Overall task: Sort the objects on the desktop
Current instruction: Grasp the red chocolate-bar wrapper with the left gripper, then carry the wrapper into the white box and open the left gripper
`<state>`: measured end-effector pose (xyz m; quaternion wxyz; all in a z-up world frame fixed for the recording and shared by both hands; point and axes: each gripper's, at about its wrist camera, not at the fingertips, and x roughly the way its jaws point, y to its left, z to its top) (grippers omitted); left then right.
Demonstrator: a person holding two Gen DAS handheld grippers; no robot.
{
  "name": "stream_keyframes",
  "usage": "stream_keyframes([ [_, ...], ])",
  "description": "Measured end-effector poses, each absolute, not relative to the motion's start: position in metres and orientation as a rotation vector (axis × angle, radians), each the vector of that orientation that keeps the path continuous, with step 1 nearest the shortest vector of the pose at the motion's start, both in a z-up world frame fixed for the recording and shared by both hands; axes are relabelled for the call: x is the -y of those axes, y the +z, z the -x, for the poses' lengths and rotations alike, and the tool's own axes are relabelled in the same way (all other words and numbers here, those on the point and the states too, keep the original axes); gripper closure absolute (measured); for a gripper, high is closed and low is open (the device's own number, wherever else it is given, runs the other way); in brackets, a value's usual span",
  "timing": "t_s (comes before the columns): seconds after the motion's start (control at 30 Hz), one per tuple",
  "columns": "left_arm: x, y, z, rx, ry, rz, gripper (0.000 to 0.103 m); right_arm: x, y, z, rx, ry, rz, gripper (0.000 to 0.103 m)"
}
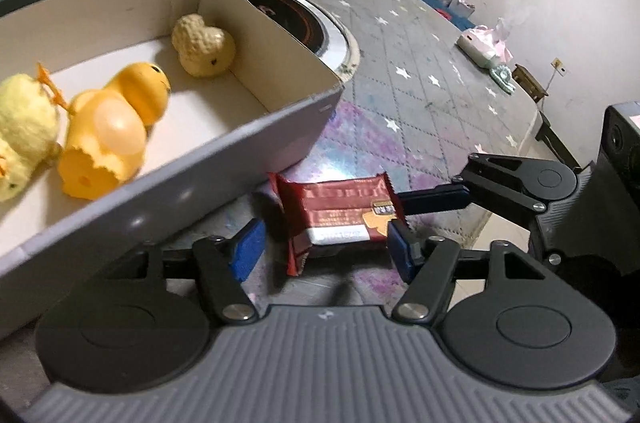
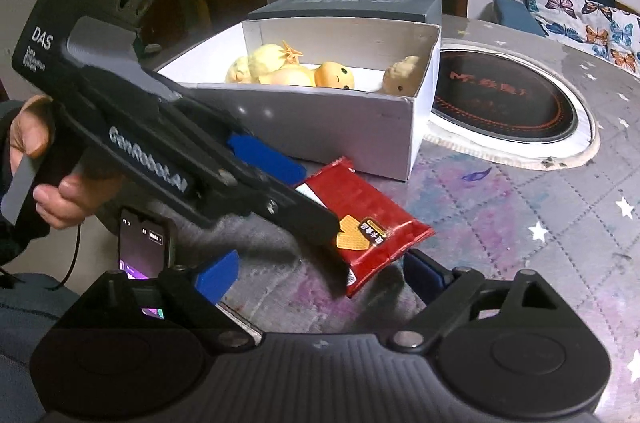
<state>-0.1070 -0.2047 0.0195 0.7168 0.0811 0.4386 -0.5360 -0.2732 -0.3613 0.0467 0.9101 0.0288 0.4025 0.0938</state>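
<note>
Red foil first: the snack packet point(image 1: 340, 213) lies flat on the grey star-print tablecloth point(image 1: 420, 95), right in front of both my tools and just beside the near wall of the box point(image 1: 224, 159). From my right wrist view its long axis runs on a diagonal, one crimped end toward the box, the other toward my right gripper point(image 2: 320, 275). That right gripper has its blue pads spread wide, nothing between them, the packet's near end sitting just ahead of the gap. My left gripper point(image 1: 324, 249) is wide open too, pads either side of the wrapper but not pressing it as far as I can tell; in the right view one of its fingers lies across the packet. My left hand point(image 2: 44, 163) wraps the handle. A lit phone point(image 2: 146, 247) sits low beside it. Further on, inside the box: a fluffy chick point(image 1: 24, 135), a yellow duck toy point(image 1: 116, 127), a pale peanut-shaped toy point(image 1: 204, 45). Beyond that, a round inset cooktop point(image 2: 508, 99).
</note>
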Motion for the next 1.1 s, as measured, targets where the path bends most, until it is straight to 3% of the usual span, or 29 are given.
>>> stream_keyframes([
  [0.07,0.206,0.019,0.108,-0.971,-1.201,-0.173,0.042,0.361,0.046,0.271,-0.831,0.193,-0.064,0.011],
  [0.47,0.2,0.026,0.11,-0.971,-1.21,-0.145,0.044,0.353,0.058,0.268,-0.815,0.222,-0.063,0.01],
  [0.8,0.178,0.069,0.114,-0.901,-1.208,-0.069,0.044,0.343,0.101,0.271,-0.748,0.259,-0.018,0.01],
  [1.1,0.158,0.098,0.078,-0.818,-1.08,-0.019,0.044,0.325,0.119,0.213,-0.659,0.344,0.08,0.009],
])
